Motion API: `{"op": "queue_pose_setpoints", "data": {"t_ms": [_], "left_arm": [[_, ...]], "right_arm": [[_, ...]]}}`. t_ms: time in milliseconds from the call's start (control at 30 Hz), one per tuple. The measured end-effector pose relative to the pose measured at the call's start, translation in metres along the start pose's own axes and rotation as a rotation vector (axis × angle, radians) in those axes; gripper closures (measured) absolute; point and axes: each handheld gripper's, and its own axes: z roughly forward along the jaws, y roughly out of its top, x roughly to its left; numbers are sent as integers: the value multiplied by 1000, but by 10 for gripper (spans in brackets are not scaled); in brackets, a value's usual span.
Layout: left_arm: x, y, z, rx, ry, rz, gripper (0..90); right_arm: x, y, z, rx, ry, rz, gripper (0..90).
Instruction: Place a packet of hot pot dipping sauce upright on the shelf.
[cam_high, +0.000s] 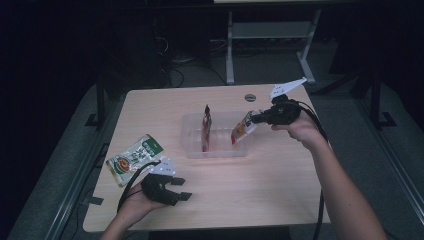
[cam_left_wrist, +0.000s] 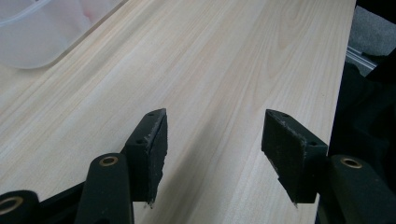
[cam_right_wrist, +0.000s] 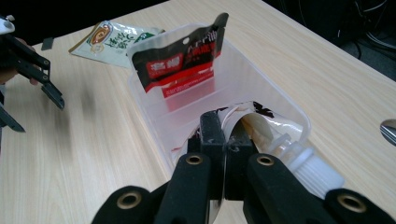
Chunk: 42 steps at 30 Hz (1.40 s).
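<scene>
1. Spouted pouch (cam_high: 243, 131): we held it in the right gripper (cam_high: 256, 119), jaws pinched shut on its top edge, over the right end of the clear tray (cam_high: 192, 150), apparently to lower it in.
2. It looked glossy, red and white, with a white screw cap (cam_right_wrist: 308, 169).
3. A red-and-black packet (cam_right_wrist: 180, 63) stood upright in the tray.
4. Our left gripper (cam_high: 181, 188) hovered spread and empty near the table's (cam_high: 280, 190) front edge, beside a green-and-white packet (cam_high: 134, 158).

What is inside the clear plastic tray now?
A red and black packet stands upright in the tray. The right tongs hold a second packet at its right end; its bottom is hidden.
</scene>
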Motion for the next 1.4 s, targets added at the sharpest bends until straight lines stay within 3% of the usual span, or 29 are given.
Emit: {"op": "queue_pose_setpoints", "data": {"t_ms": [467, 833, 1400], "left_arm": [[0, 0, 1, 2, -2, -1, 404], [0, 0, 1, 2, -4, 0, 403], [0, -1, 3, 13, -7, 2, 403]], "right_arm": [[-5, -4, -2, 32, -14, 0, 891], [-3, 0, 12, 43, -11, -5, 891], [-9, -4, 31, 41, -2, 33, 885]]}}
